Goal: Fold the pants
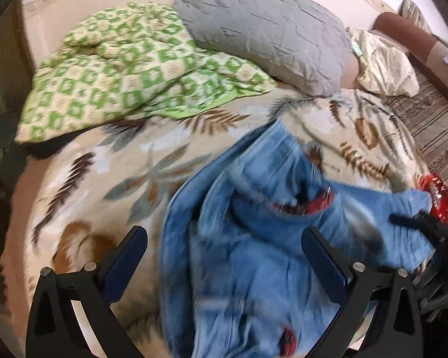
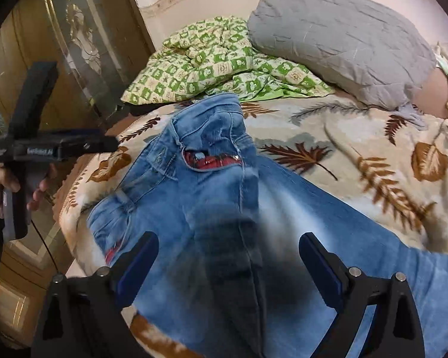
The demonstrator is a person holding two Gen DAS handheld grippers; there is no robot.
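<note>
Light blue jeans with red patches lie crumpled on the leaf-print bedspread; the waistband is at the far left end and a leg runs toward the near right. In the left wrist view the jeans fill the lower middle, blurred. My left gripper is open above the jeans, holding nothing. My right gripper is open just above the seat of the jeans, holding nothing. The left gripper's body shows at the left of the right wrist view, held in a hand.
A green-and-white checked blanket and a grey pillow lie at the head of the bed. A cream cloth lies at the far right. A wardrobe stands left of the bed. The bed's left edge is near the waistband.
</note>
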